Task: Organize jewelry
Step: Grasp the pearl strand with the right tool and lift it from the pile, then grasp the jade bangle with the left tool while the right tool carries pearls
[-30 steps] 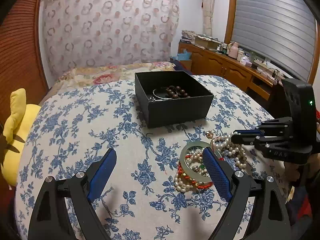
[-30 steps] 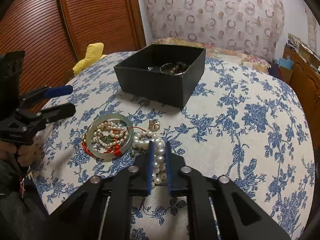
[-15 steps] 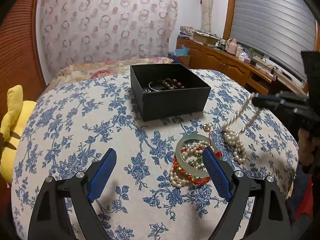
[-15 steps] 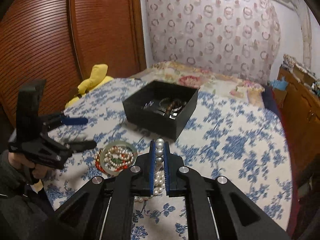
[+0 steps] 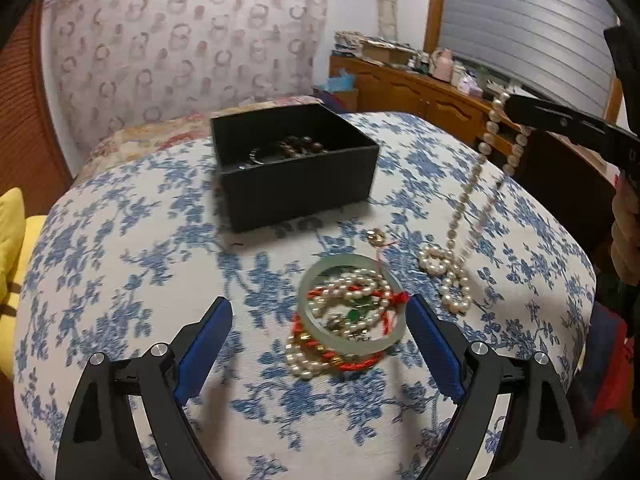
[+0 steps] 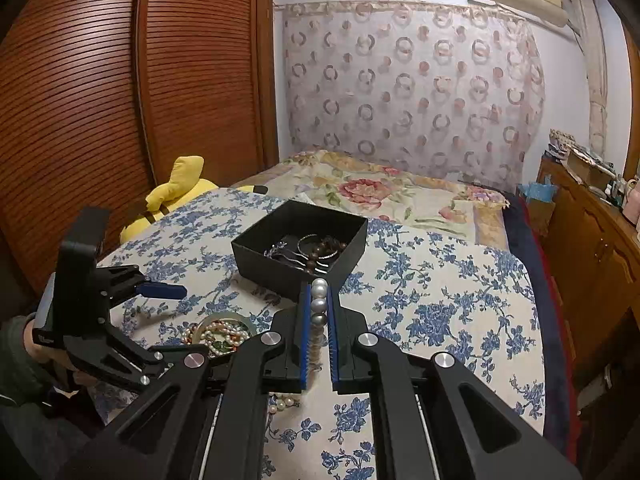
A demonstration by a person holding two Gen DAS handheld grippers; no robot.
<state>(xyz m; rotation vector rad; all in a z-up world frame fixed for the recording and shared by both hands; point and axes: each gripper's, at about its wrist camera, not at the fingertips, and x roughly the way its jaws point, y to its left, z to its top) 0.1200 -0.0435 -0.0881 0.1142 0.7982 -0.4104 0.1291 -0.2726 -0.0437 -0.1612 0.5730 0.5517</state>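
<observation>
Lifted higher than a second ago, the right gripper (image 6: 319,312) now holds the pearl necklace (image 5: 468,196) well above the bed, its blue pads pinched narrow on a few beads near one end of the strand. From there the necklace hangs down in two lines, and its lower part still lies coiled on the blue-flowered bedspread (image 5: 132,264), below and to the left of the right gripper as the left wrist view shows it. Ahead of the right gripper, just past its tips, sits the black box (image 6: 298,246), open at the top, with a dark bead bracelet (image 6: 320,250) and some silver pieces inside. The left gripper (image 5: 320,340) hovers low over the bedspread with its jaws spread wide and nothing between them. Just ahead of it, between its two tips and nearer the right-hand one, lies the pale green bangle (image 5: 348,304), resting on a tangle of small pearls and red cord (image 5: 352,364). A small gold piece (image 5: 376,236) lies beyond the bangle, between it and the box. A yellow plush toy (image 6: 176,196) sits off to the left of both grippers at the edge of the bed.
</observation>
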